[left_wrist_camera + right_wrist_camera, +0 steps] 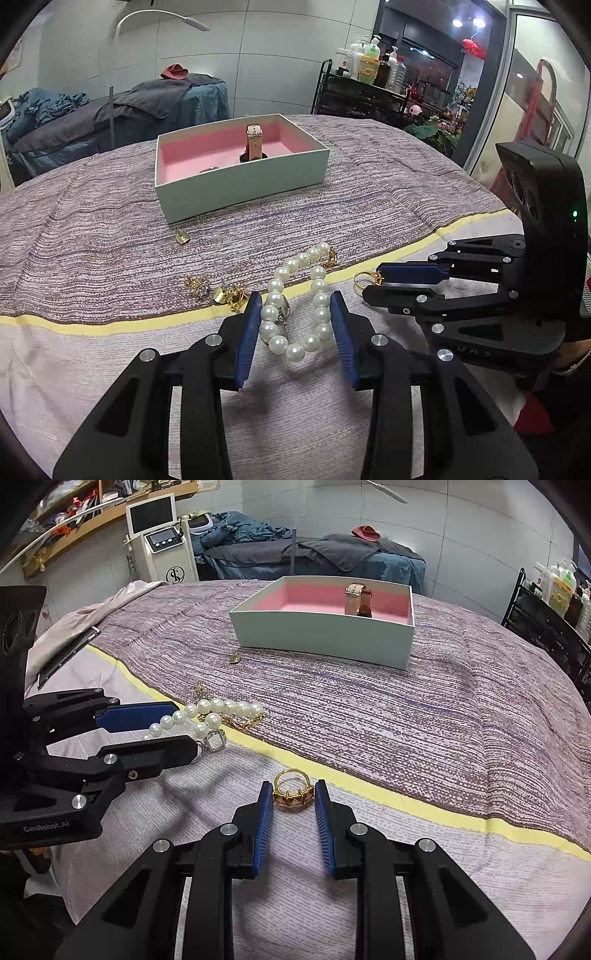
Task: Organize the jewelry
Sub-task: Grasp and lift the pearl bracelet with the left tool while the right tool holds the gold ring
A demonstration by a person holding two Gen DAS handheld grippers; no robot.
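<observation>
Left gripper [293, 310]: jaws apart, set astride the pearl bracelet [295, 301]; nothing clamped yet. Bracelet is laid as a long loop on the striped cloth [110, 221], long axis running away from the gripper toward the box, near end of loop between the blue pads [247, 339]. Pads stand either side of the loop's short width, so closure would be made across it. A silver ring w/ clear stone [283, 310] is seen inside the loop by the left strand; touching the pearls or just beside, not certain from this view.

Right gripper [293, 794]: jaws apart, gold ring [293, 790] lying between the tips, stone face toward the camera, band rising behind. No contact confirmed.

Box, pale green w/ pink lining [240, 188]: straight ahead of both grippers, well apart; watch [254, 142] stood upright inside, a second small item near its front wall, not identifiable.

Loose on cloth: small gold pendant [181, 236] near box front; gold earrings/brooch cluster [218, 290] just left of left gripper.

Judged: each item is taken by its nearer gripper; box lies forward for both.
</observation>
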